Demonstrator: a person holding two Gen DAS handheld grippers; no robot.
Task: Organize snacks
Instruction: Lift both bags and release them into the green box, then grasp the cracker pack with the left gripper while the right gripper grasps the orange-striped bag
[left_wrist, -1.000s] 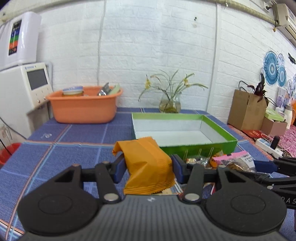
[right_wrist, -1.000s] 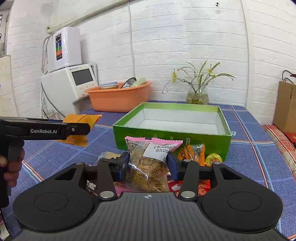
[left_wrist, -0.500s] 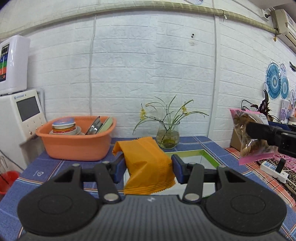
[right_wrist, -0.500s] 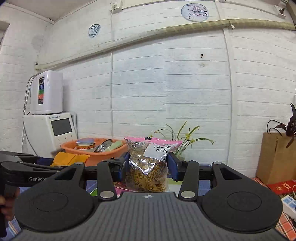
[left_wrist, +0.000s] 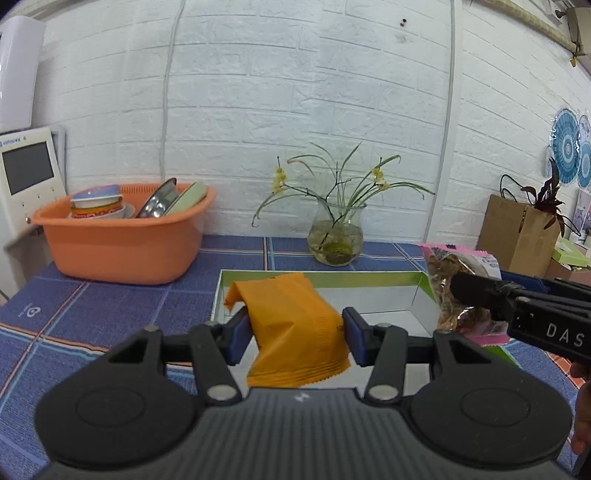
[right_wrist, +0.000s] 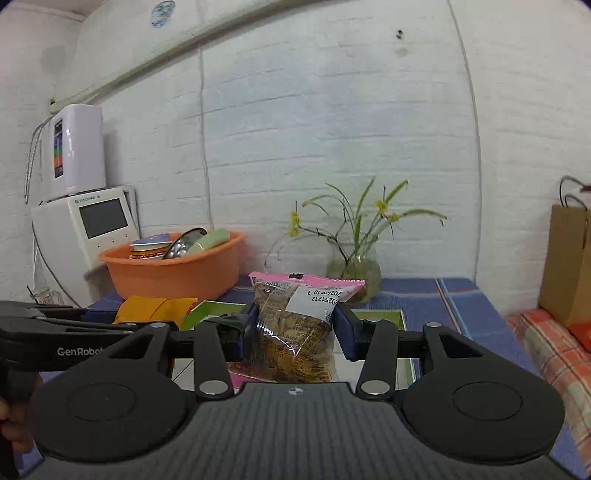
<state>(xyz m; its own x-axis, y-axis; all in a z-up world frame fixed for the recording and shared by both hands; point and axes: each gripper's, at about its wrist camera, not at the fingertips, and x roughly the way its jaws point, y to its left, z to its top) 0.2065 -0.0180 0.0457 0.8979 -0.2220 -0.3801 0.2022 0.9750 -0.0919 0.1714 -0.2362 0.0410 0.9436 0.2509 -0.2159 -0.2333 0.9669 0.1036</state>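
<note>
In the left wrist view, the left tool (left_wrist: 295, 334) is clamped on an orange snack packet (left_wrist: 295, 328), which hangs between its blue pads above the near part of the green box (left_wrist: 424, 284) on the blue checked table (left_wrist: 110, 310). The box's white floor shows bare around the packet. To the right, the right tool (left_wrist: 480, 295) holds a pink-edged snack bag (left_wrist: 454, 291) over the box's right wall. An orange basin (left_wrist: 122, 243) of dishes and a glass vase (left_wrist: 336, 236) stand well behind. In the right wrist view, the right tool (right_wrist: 293, 334) is closed on that same bag (right_wrist: 295, 332), its date label facing the camera, above the box (right_wrist: 406, 354); the left tool (right_wrist: 110, 325) with its packet (right_wrist: 155, 308) sits just to the left. The step in hand appears to be carrying both snacks over the box. Next, each tool probably needs to lower into the box and open, placing the snacks side by side without overlap.
</note>
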